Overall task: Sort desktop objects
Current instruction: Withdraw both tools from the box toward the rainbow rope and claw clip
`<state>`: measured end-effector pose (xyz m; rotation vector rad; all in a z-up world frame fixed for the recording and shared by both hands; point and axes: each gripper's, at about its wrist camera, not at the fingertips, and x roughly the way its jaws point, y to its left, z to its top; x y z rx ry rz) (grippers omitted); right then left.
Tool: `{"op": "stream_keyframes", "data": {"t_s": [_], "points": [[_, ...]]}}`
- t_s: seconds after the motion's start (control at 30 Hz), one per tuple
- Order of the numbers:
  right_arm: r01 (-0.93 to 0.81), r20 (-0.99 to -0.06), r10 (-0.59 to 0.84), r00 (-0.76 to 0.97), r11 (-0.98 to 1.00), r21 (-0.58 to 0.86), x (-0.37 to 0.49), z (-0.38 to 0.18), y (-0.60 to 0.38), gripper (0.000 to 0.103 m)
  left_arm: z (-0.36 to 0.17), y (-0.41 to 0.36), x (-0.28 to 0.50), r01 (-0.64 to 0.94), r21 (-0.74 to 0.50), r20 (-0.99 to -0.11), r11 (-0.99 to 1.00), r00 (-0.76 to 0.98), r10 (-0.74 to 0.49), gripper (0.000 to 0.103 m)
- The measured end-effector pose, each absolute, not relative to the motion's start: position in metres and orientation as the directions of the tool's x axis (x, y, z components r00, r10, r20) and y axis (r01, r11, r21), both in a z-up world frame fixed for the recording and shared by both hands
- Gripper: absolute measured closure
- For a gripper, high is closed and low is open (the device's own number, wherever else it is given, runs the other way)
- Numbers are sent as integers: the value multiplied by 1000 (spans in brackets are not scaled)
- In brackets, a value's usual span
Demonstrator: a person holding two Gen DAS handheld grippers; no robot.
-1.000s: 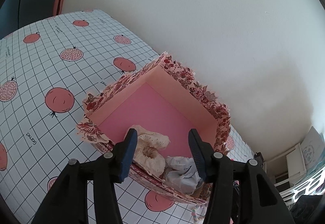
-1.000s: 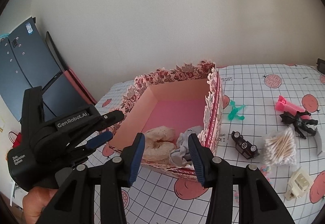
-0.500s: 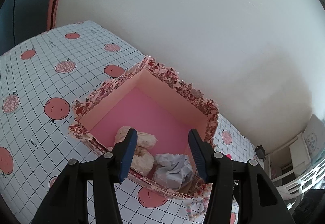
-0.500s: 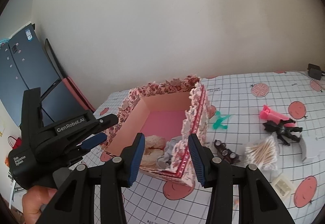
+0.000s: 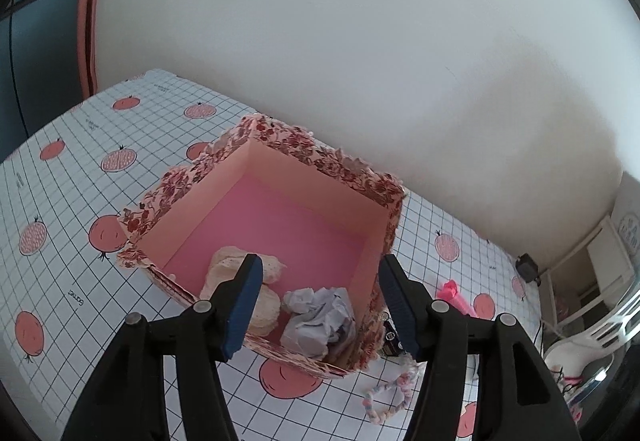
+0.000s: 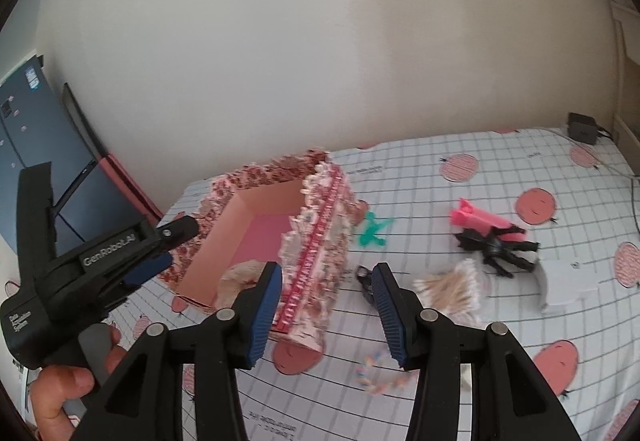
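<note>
Several small things wait on the bench (image 6: 500, 341) beside the box (image 5: 280, 169), none yet taken up.

Cotton swabs (image 6: 452, 287): a loose bundle in clear wrap, just right of the box. Light and soft, and the wrap looks slippery; best pinched across the middle of the bundle, gently, so the sticks do not bend.

Toy car (image 6: 366, 281): small, dark, hard, lying between the box and the swabs. Stiff enough for a firm pinch across its body.

Bead bracelet (image 5: 390, 397): limp, pastel, on the cloth in front of the box corner. It will droop and may slide; take a section of the loop and lift slowly.

Black spider toy (image 6: 494, 251) and pink clip (image 6: 482, 221): touching or nearly so, farther right. The thin legs look likely to snag; the body is the better hold.

Green figure (image 6: 374, 231): small, close against the box's right wall.

Box contents: cream lace scrunchie (image 5: 230, 267) and crumpled grey paper (image 5: 320, 315), both in the near corner, both soft.

Left gripper (image 5: 320, 305): above the near edge of the box, fingers spreading, nothing between them.

Right gripper (image 6: 326, 311): over the box's near right corner, fingers apart and empty.

A hand (image 6: 66, 385) carries the left gripper, seen in the right wrist view.
</note>
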<state>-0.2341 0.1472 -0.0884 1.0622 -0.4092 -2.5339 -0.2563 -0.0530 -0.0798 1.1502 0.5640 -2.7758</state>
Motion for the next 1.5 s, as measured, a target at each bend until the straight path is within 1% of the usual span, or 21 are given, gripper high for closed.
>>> {"op": "stream_keyframes", "data": {"t_s": [0.07, 0.13, 0.23, 0.27, 0.3, 0.37, 0.5, 0.67, 0.73, 0.77, 0.87, 0.93, 0.97, 1.3, 1.43, 1.5], "points": [[199, -632, -423, -649, -897, 396, -235, -89, 156, 53, -76, -44, -255, 208, -278, -698, -938, -714, 49, 37], [187, -636, -418, -649, -898, 399, -236, -89, 166, 53, -73, -35, -255, 199, -256, -695, -946, -718, 38, 36], [174, -637, -407, -655, -901, 396, -234, -84, 180, 45, -69, -23, -253, 180, -229, -692, -957, -721, 30, 33], [171, -639, -403, -655, -903, 394, -233, -83, 186, 43, -69, -19, -254, 182, -215, -693, -960, -720, 19, 26], [168, -642, -399, -655, -905, 391, -234, -83, 188, 41, -69, -15, -253, 188, -200, -694, -962, -720, 4, 24], [155, -647, -386, -657, -910, 385, -233, -82, 197, 39, -67, -8, -251, 196, -170, -692, -966, -721, -24, 24], [138, -652, -380, -656, -910, 391, -232, -81, 213, 35, -66, 5, -252, 190, -149, -699, -970, -714, -32, 24], [107, -652, -360, -667, -913, 394, -229, -76, 236, 33, -63, 25, -250, 157, -99, -700, -983, -713, -43, 24], [94, -650, -356, -671, -911, 402, -229, -76, 244, 31, -63, 32, -250, 145, -88, -701, -985, -712, -42, 19], [86, -649, -353, -674, -910, 406, -229, -76, 248, 31, -63, 35, -250, 139, -88, -703, -986, -711, -38, 13], [74, -647, -349, -678, -908, 412, -227, -75, 258, 30, -61, 44, -248, 120, -92, -699, -989, -715, -22, 12], [66, -646, -342, -683, -909, 411, -226, -74, 265, 29, -59, 49, -246, 108, -99, -692, -989, -721, -9, 6], [61, -645, -338, -685, -910, 411, -225, -74, 268, 29, -59, 51, -246, 100, -106, -689, -989, -725, 0, 1], [18, -652, -306, -694, -913, 409, -221, -75, 298, 26, -64, 67, -240, 14, -207, -664, -978, -736, 129, 0], [9, -664, -302, -684, -914, 407, -223, -79, 303, 25, -76, 67, -242, 8, -252, -669, -968, -724, 168, 0], [5, -675, -300, -674, -916, 401, -224, -83, 303, 25, -82, 67, -243, 12, -263, -688, -965, -703, 179, 0]]}}
